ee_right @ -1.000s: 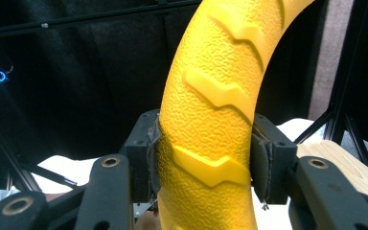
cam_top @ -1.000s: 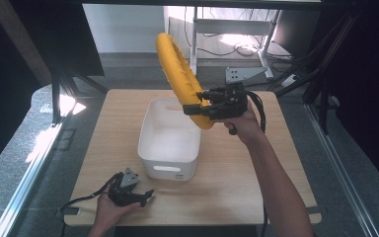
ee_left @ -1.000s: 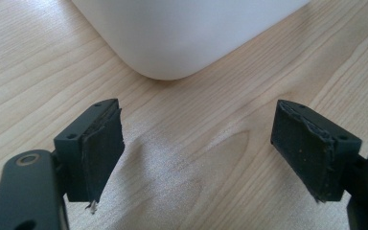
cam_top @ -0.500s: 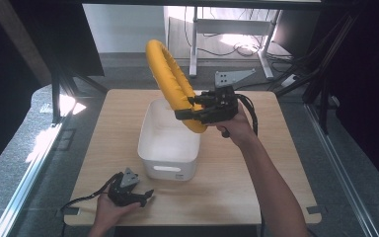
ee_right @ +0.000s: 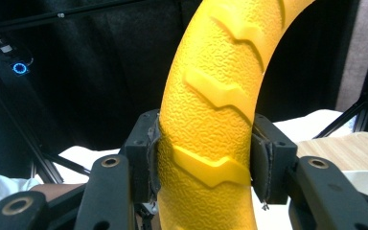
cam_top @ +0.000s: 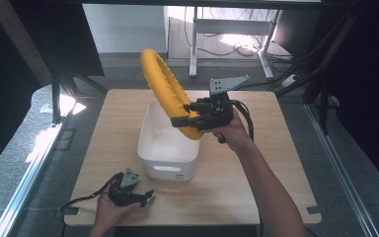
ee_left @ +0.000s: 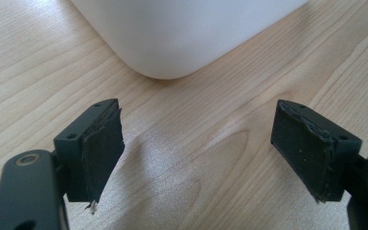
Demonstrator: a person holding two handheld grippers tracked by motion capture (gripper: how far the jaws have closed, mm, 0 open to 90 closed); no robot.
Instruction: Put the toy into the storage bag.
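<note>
A: We start with the white bin [cam_top: 168, 148] in the middle of the wooden table [cam_top: 276, 168]. From the high view we see its inside as plain white, with nothing lying on the part of the floor that shows; the far right corner is covered by what hangs over it.

B: That is the yellow ring [cam_top: 165, 91] — a curved yellow piece with a pebbled skin and raised chevron ridges. We see it standing up above the bin's far right side, tilted back toward the far edge of the table, not inside the bin.

A: And our right gripper [cam_top: 190, 117] is clenched on its lower end. In the right gripper view the two black jaws press flat against both sides of the yellow ring [ee_right: 215, 143] — that view gives us the ridges and the grip close up, which the high view leaves small.

B: Our left gripper [cam_top: 145, 196] rests near the table's near edge, in front of the bin's left corner. In the left gripper view its jaws stand wide apart with bare wood between them, and a rounded corner of the white bin [ee_left: 182, 33] sits just beyond, apart from the pads.
</note>
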